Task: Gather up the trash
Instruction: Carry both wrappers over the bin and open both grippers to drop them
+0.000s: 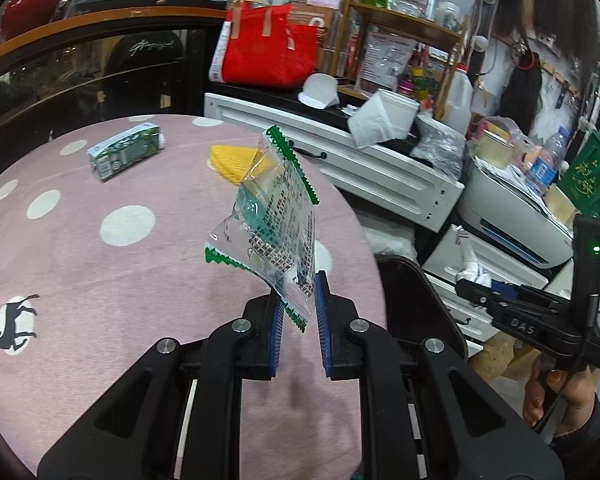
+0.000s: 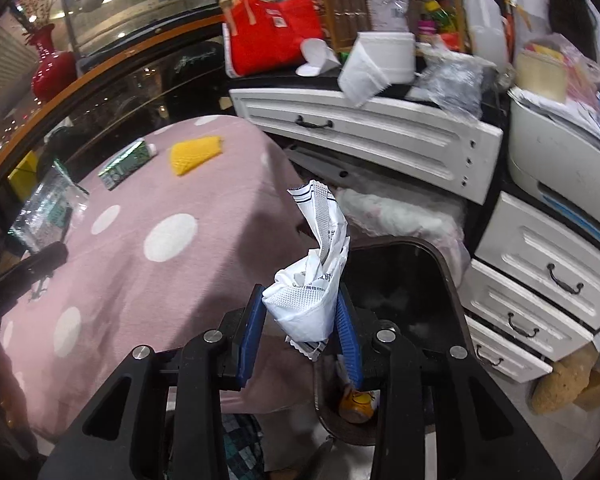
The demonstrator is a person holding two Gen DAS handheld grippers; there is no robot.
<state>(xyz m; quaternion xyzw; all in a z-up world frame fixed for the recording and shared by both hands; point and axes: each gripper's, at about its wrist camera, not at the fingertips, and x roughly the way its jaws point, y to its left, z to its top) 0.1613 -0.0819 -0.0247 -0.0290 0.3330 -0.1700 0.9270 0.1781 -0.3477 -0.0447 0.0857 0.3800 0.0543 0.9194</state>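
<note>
Both tongs grip trash: left tongs (image 1: 299,312) pinch a clear wrapper (image 1: 272,220), right tongs (image 2: 300,320) a white wrapper (image 2: 312,292) (nearer the dark bin (image 2: 400,280) beside the counter (image 2: 140,272)).

Pink polka-dot tablecloth (image 1: 100,280) on table: green carton (image 1: 124,152) lying flat; near it yellow, possibly foam, wedge (image 1: 230,162).

My left gripper (image 1: 299,300) had matt black plastic arms, ribbed blue pads and bright metal pins; it pinched a glossy clear plastic wrapper (image 1: 274,216). My right gripper (image 2: 300,318) clamped a crumpled white wrapper (image 2: 312,284). The tablecloth (image 1: 112,272) was soft, matt pink cloth.
</note>
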